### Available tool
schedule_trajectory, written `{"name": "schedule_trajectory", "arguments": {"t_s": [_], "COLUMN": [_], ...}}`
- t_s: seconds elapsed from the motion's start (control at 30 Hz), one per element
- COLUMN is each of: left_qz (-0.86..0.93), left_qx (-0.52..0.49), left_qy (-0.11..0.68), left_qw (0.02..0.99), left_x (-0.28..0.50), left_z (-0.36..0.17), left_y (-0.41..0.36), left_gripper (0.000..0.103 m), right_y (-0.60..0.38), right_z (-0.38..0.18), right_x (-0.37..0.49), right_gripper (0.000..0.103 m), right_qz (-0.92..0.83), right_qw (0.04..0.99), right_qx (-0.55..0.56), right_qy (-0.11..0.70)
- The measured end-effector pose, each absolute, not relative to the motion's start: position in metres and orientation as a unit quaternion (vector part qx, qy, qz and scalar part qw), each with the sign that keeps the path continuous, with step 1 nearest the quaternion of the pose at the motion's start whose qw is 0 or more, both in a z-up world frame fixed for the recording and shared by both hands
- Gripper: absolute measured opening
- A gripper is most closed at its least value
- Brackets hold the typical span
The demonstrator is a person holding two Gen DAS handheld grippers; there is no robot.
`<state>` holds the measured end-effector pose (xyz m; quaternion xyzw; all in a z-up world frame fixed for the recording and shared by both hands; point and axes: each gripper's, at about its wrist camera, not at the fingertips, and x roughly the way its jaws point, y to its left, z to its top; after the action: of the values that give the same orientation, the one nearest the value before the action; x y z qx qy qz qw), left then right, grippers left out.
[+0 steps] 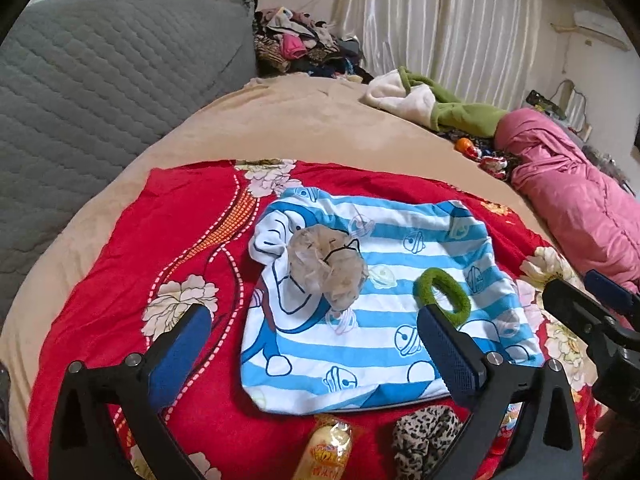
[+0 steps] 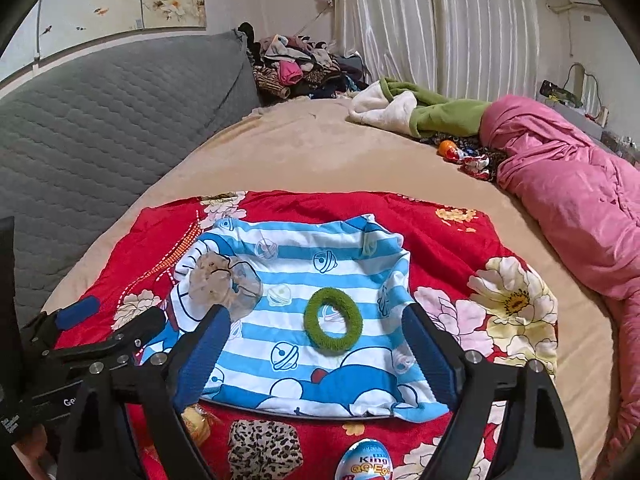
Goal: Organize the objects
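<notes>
A blue-and-white striped cartoon pouch (image 1: 400, 248) (image 2: 304, 248) lies flat on a red floral cloth (image 1: 180, 220) (image 2: 440, 240). On the pouch rest a beige mesh scrunchie (image 1: 324, 268) (image 2: 224, 280) and a green fuzzy hair ring (image 1: 432, 276) (image 2: 332, 294). Along the cloth's near edge lie a leopard-print scrunchie (image 1: 424, 440) (image 2: 264, 448), a yellow snack packet (image 1: 330, 452) (image 2: 196, 420) and a blue toy egg (image 2: 364, 460). My left gripper (image 1: 312, 320) hovers open above the pouch, holding nothing. My right gripper (image 2: 316, 316) is open over the green ring, apart from it.
The cloth lies on a beige bed sheet (image 1: 300, 120). A grey quilted headboard (image 1: 100, 80) rises at the left. A heap of clothes (image 1: 296, 44), a green-and-white blanket (image 1: 432, 104) and a pink duvet (image 1: 568, 192) lie at the back and right, near white curtains (image 2: 440, 20).
</notes>
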<state>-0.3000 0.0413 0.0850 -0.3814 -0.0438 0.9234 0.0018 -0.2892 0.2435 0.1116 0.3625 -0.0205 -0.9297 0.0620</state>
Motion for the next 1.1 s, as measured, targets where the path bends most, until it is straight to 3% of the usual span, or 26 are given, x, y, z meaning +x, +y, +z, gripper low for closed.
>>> {"name": "schedule_trajectory", "arguments": {"t_s": [0.57,1.1], "left_qz": [0.933,0.937], "left_qx": [-0.358,-0.347], "left_qy": [-0.044,-0.043], "left_qw": [0.007,0.021], "left_x": [-0.253,-0.196], "left_z": [0.103,0.112], "left_y": [0.041,0.038], "left_gripper": [0.103,0.103], "right_y": [0.250,0.257], "right_z": [0.125,0.137], "right_x": [-0.236,-0.173], "right_gripper": [0.100,0.102], "right_qz": [-0.936,-0.941], "right_qw": [0.060,0.054], "right_qx": [0.345,0.333], "right_qy": [-0.028,-0.036]}}
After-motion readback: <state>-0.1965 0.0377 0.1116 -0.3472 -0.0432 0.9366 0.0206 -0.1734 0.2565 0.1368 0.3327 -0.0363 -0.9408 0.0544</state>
